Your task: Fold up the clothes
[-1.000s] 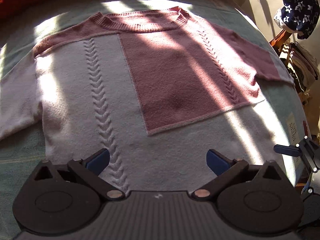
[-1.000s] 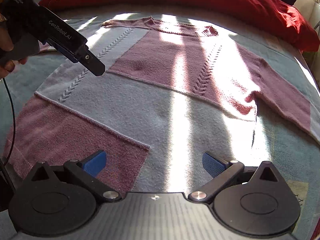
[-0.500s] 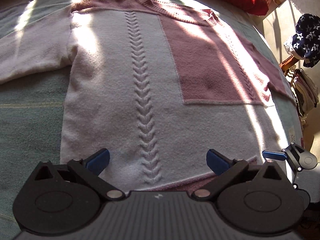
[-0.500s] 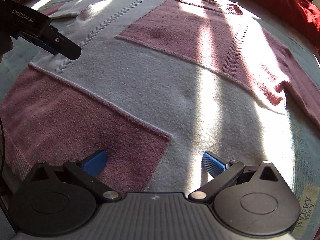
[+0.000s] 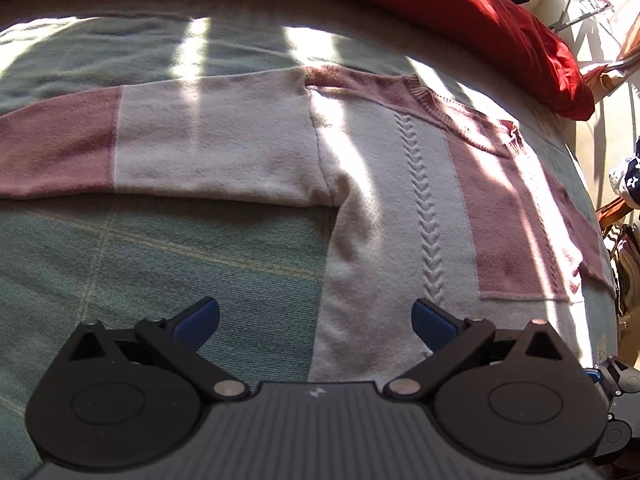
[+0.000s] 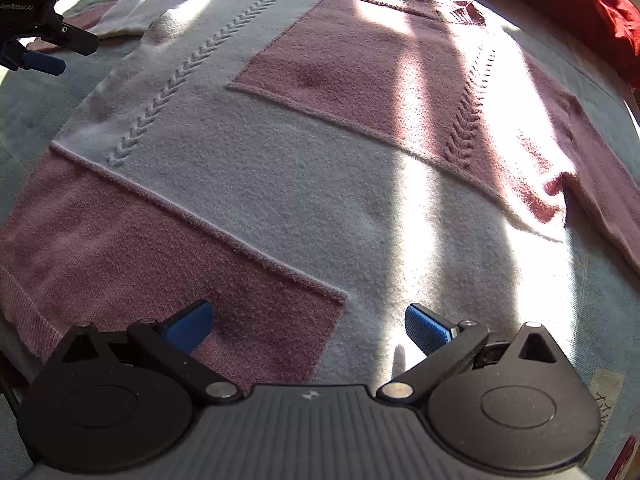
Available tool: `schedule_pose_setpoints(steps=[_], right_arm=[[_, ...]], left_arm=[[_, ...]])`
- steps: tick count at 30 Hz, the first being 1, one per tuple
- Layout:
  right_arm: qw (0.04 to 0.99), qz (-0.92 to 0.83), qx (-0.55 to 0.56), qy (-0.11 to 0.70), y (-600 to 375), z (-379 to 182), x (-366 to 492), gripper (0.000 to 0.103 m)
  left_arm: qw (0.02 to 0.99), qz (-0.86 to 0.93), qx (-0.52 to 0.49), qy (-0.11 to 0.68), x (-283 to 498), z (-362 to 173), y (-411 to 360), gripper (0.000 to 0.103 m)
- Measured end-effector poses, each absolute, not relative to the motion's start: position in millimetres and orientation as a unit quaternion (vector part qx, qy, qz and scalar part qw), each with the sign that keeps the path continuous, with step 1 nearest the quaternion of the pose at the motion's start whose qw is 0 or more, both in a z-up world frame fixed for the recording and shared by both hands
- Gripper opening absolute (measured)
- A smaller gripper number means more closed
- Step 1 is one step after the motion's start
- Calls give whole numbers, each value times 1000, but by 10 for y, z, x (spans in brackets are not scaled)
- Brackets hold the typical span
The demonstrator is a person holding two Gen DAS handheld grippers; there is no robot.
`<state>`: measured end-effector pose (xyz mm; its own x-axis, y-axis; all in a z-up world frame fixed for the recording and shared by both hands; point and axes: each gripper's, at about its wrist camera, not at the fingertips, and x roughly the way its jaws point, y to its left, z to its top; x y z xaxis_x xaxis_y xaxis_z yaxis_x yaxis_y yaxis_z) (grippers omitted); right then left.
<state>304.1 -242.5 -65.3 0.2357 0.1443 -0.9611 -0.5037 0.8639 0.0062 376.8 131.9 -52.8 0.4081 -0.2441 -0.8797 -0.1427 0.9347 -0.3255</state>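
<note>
White lettering — "mRobot.AI" — reads on the left gripper (image 6: 40, 46).

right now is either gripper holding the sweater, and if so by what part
Nothing is held. The left gripper and right gripper both have their jaws spread wide with no fabric between them; the sweater lies flat on the bed cover.

green bedspread (image 5: 160, 264) | red pillow (image 5: 460, 8) far edge | star-print navy cloth (image 5: 630, 178) rt
</note>
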Motion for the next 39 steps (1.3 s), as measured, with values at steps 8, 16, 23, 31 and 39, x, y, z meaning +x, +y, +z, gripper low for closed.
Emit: schedule_pose_setpoints(steps=[8, 16, 23, 31, 39], right_arm=[[769, 238, -170, 568, -1958, -407, 3274, 103], [750, 280, -187, 570, -1365, -347, 3420, 103], [733, 314, -203, 568, -963, -315, 3526, 103], [719, 342, -217, 565, -718, -294, 3576, 103], [715, 348, -225, 564, -573, -285, 3604, 103]], left_arm=[[814, 115, -331, 463, 3744, -582, 2604, 81], [770, 214, -460, 387, 3542, -906, 3408, 79], [743, 223, -544, 321, 3470, -1192, 3784, 79], [771, 218, -516, 303, 3686, -1260, 4006, 72], [776, 232, -506, 295, 3480, -1304, 4014, 26]])
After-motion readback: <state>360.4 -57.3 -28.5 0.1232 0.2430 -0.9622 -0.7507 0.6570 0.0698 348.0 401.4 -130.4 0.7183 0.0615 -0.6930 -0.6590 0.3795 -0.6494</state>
